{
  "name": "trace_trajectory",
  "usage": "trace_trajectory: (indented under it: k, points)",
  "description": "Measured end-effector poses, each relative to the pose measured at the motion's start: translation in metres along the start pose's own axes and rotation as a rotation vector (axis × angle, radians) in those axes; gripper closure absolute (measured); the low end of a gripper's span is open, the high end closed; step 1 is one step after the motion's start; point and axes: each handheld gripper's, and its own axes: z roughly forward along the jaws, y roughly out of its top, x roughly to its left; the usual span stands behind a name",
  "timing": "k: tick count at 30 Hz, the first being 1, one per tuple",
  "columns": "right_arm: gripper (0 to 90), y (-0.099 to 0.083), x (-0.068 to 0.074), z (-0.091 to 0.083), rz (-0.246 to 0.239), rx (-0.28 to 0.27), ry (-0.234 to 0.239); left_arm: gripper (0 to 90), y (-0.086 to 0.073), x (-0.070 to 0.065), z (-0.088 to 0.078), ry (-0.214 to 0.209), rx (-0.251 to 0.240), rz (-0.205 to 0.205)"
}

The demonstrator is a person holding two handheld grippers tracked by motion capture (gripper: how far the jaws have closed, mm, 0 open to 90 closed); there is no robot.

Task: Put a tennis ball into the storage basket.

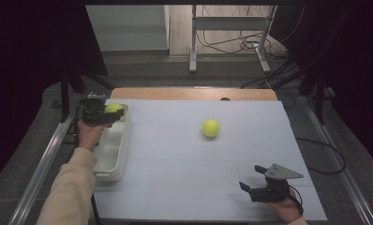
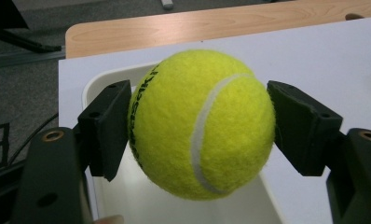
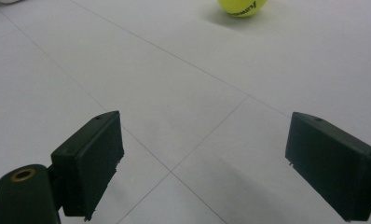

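While the left gripper point(image 1: 110, 114) clamps a fuzzy yellow-green tennis ball point(image 2: 201, 123) between its two black jaws, it holds that ball above the far end of a white rectangular plastic bin point(image 1: 113, 161) at the left edge of the white table sheet point(image 1: 184, 187). A second yellow-green tennis ball point(image 1: 211, 128) lies on the sheet, well apart from the bin. Near the sheet's front right corner, the right gripper point(image 1: 251, 176) has its jaws spread wide with nothing between them.
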Motion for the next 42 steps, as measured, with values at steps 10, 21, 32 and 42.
trace_trajectory:
  k: [10, 21, 32, 42]
  points:
    - [11.7, 0.0, 0.0, 0.0, -0.001, 0.004, 0.0, 26.7, -0.001, 0.005, 0.009, 0.004, 0.053, -0.007]
    - [11.7, 0.0, 0.0, 0.0, -0.002, 0.004, -0.001, 26.6, -0.002, 0.005, 0.012, 0.013, 0.082, 0.008]
    - [11.7, 0.0, 0.0, 0.0, -0.004, 0.004, -0.001, 26.5, -0.002, 0.002, 0.014, 0.011, 0.089, 0.014]
    - [11.7, 0.0, 0.0, 0.0, -0.006, 0.003, 0.001, 15.2, -0.001, 0.003, 0.003, -0.001, 0.016, 0.008]
